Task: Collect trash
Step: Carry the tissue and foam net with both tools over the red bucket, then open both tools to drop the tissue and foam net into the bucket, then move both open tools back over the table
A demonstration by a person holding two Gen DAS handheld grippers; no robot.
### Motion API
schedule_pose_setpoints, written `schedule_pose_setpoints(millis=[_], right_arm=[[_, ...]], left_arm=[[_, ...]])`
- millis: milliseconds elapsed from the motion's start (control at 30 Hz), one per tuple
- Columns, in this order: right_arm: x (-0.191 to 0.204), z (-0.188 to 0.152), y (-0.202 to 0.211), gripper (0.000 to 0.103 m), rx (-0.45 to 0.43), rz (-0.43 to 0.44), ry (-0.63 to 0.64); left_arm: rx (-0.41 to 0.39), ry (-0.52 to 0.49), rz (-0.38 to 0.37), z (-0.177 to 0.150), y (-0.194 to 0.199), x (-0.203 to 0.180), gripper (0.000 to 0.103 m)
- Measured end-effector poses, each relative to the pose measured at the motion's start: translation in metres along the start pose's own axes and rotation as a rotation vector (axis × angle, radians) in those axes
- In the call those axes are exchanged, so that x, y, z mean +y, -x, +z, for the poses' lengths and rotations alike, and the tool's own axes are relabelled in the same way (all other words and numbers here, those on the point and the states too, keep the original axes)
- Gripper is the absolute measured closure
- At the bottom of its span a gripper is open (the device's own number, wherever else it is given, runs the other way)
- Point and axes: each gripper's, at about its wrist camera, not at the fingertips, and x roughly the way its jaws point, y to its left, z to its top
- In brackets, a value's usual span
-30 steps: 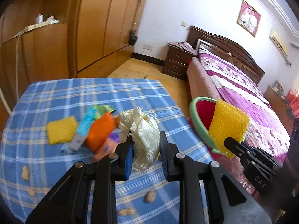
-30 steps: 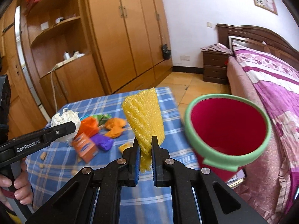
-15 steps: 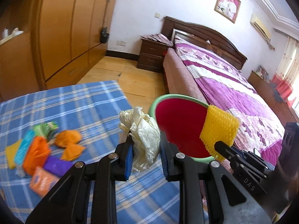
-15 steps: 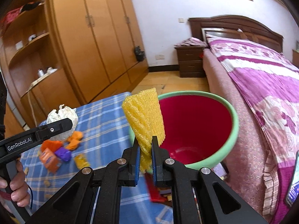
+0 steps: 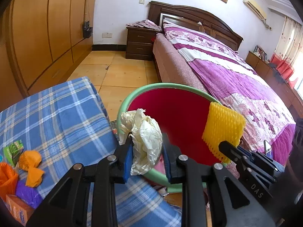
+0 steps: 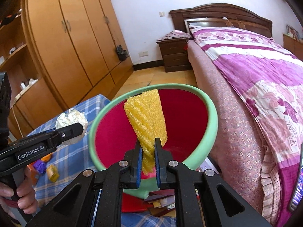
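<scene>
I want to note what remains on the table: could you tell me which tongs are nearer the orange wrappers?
Left. The left tongs hang at the table edge beside the orange wrappers; the right tongs are over the red bin.

a crumpled cream-white plastic wad (image 5: 146,143) sits between the left gripper's (image 5: 146,163) blue pads, bulging above them and hanging just over the near rim of the bin. a yellow foam mesh sleeve (image 6: 146,122), ribbed and netlike, stands upright from the right gripper (image 6: 147,167), pinched at its narrow lower end and flaring upward. right in front of both grippers gapes a round red bin with a mint-green rim (image 6: 213,111), tilted in view.
</scene>
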Motion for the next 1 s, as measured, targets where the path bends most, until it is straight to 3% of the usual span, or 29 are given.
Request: schedule_pose_setpoints(millis=[100, 167, 467, 533, 600, 1000], right_arm=[[-0.005, 0.001, -0.004, 0.090, 0.003, -0.008, -0.006], [-0.006, 0.000, -0.005, 0.088, 0.003, -0.008, -0.014], [-0.007, 0.001, -0.003, 0.080, 0.002, -0.012, -0.032], [-0.005, 0.000, 0.000, 0.063, -0.003, -0.008, -0.031], [-0.002, 0.000, 0.005, 0.057, -0.014, -0.003, -0.036], [0.026, -0.001, 0.029, 0.057, -0.046, 0.039, 0.002]], left_arm=[[0.003, -0.003, -0.007, 0.002, -0.007, -0.001, 0.057], [-0.002, -0.009, -0.007, 0.002, -0.007, -0.002, 0.053], [-0.015, 0.020, 0.014, -0.001, 0.004, 0.006, 0.053], [-0.019, 0.027, 0.022, -0.003, 0.009, 0.010, 0.053], [-0.021, 0.036, 0.028, -0.006, 0.017, 0.013, 0.053], [-0.068, 0.108, 0.096, -0.022, 0.072, 0.049, 0.053]])
